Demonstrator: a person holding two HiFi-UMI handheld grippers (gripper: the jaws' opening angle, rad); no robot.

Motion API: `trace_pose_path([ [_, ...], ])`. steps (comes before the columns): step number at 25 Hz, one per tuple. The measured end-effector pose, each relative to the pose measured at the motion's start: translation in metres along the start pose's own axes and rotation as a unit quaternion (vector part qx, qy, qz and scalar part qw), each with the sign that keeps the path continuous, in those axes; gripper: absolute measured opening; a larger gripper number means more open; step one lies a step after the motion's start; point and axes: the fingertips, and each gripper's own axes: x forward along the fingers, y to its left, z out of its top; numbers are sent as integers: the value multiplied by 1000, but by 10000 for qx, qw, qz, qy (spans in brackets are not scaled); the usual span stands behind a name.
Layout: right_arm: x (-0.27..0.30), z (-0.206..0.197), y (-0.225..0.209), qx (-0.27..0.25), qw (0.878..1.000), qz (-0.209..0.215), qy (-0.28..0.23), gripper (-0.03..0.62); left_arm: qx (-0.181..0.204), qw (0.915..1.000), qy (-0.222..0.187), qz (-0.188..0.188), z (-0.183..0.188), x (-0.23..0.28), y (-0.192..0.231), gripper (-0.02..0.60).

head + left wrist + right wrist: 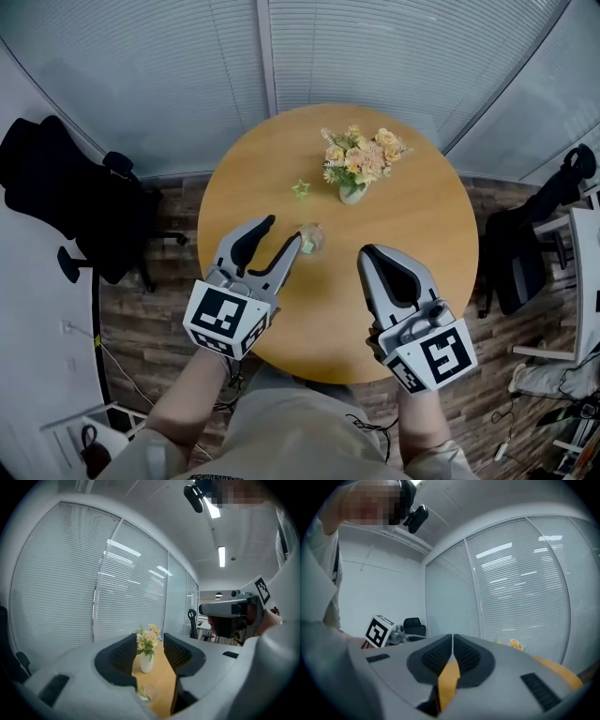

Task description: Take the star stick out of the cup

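A small clear cup stands on the round wooden table, just right of my left gripper's fingertips. A pale green star shows a little beyond the cup; I cannot tell whether it rests on the table or sits atop a stick. In the left gripper view the cup lies low between the jaws with a thin green stem in it. The left gripper stands open and holds nothing. My right gripper hovers right of the cup, shut and empty.
A white vase of peach and yellow flowers stands at the table's far side, also seen as the vase straight ahead of the left jaws. Black office chairs flank the table. Window blinds curve behind it.
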Motion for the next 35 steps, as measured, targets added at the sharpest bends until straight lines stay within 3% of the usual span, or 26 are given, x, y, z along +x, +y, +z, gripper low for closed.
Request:
trace_pose_path([
  [7, 32, -10, -16, -32, 10000, -4, 28, 34, -123, 9982, 516, 275, -40, 42, 39, 176],
  [11, 52, -39, -33, -103, 9995, -103, 270, 34, -369, 9968, 662, 262, -66, 63, 52, 176],
  [15, 69, -76, -55, 270, 9985, -174, 435, 34, -645, 9936, 902, 213, -97, 84, 63, 175],
  [26, 80, -158, -78, 720, 9909, -296, 1099, 34, -908, 9816, 1679, 2, -180, 131, 71, 175],
  [35, 75, -186, -83, 886, 9871, -343, 1289, 34, -1235, 9726, 1972, -21, -218, 150, 69, 155],
])
